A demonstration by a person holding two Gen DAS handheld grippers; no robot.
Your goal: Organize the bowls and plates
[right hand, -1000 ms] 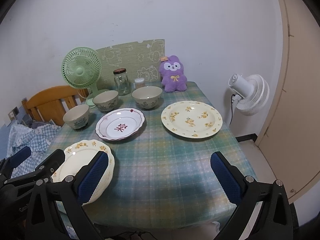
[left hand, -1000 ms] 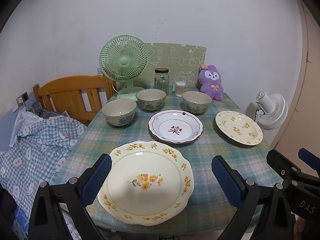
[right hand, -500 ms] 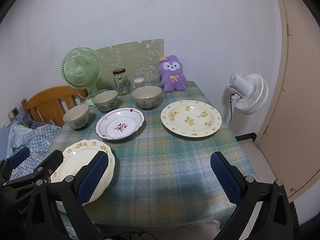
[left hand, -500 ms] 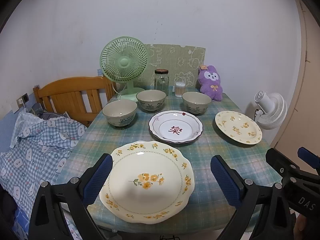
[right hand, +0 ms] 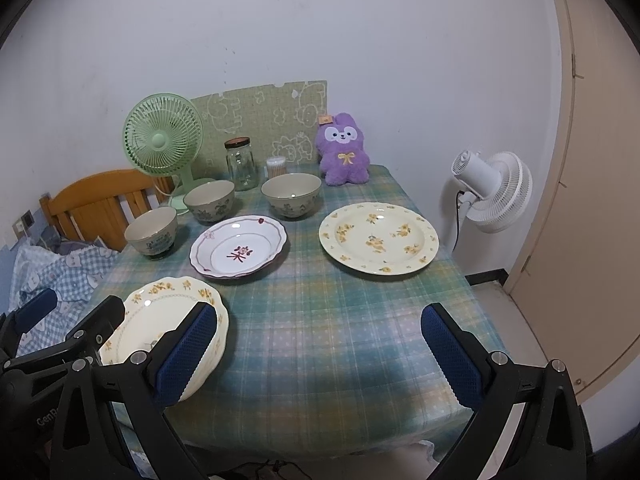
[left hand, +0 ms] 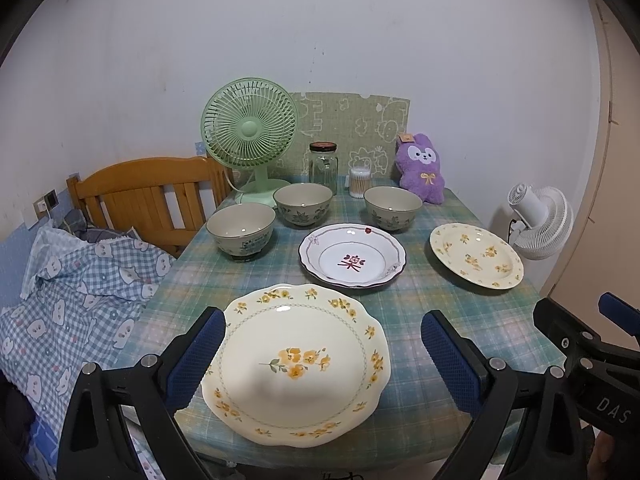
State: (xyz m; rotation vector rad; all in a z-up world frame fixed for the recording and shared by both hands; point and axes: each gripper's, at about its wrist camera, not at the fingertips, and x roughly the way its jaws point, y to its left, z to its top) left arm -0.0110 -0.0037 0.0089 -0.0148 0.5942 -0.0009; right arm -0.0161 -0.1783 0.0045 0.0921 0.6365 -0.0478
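Note:
A cream scalloped plate [left hand: 296,364] with yellow flowers lies at the table's near edge, and my left gripper [left hand: 322,364] hangs open above it, one finger on each side. Behind it sits a white plate [left hand: 352,256] with a purple rim. A round cream flowered plate [left hand: 476,255] [right hand: 378,237] lies to the right. Three glazed bowls [left hand: 241,230] [left hand: 303,203] [left hand: 393,207] stand in a row further back. My right gripper [right hand: 320,354] is open over bare tablecloth, to the right of the scalloped plate [right hand: 160,332].
A green desk fan [left hand: 249,136], a glass jar [left hand: 323,168], a cotton-swab tub [left hand: 359,182] and a purple plush toy [left hand: 422,168] line the back of the table. A wooden chair [left hand: 148,196] and checked bedding [left hand: 72,292] are left; a white floor fan [right hand: 494,192] and a door are right.
Both views have drawn back a little from the table and dipped slightly. The dishes have not moved and both grippers stay open.

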